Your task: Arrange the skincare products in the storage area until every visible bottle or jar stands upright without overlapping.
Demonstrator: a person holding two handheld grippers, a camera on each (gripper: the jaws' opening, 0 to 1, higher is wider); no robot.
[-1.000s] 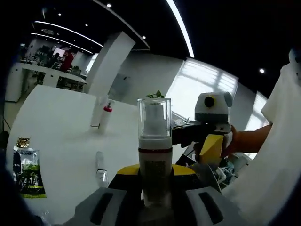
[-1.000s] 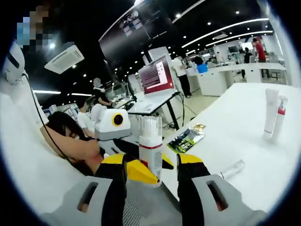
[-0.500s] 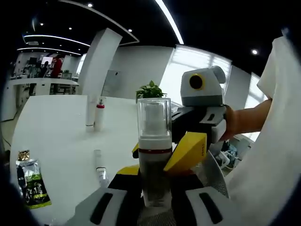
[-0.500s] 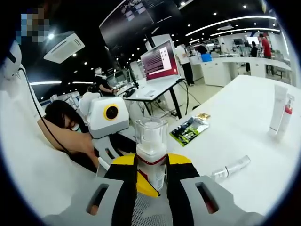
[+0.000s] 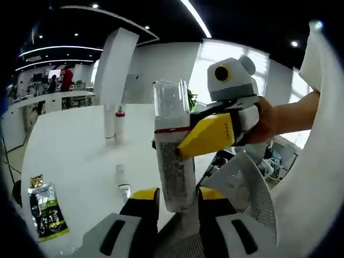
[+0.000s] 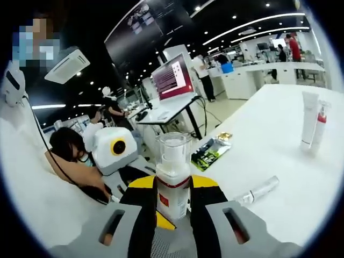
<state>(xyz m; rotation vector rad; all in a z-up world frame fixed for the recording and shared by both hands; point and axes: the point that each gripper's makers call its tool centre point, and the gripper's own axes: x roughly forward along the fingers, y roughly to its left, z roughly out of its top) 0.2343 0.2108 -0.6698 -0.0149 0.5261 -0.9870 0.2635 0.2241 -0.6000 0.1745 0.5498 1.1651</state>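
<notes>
White tabletop (image 6: 279, 156) ahead. My right hand-held gripper (image 6: 173, 200) clamps pump bottle (image 6: 172, 174); left hand-held gripper (image 5: 171, 207) jaws spread, handover done. Next: stand bottle upright beside tubes (image 6: 308, 125).

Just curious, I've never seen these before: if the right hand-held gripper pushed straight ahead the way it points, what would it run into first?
The pump bottle is already between its jaws. Beyond that, probably the left hand-held gripper, though depth is unclear.
</notes>
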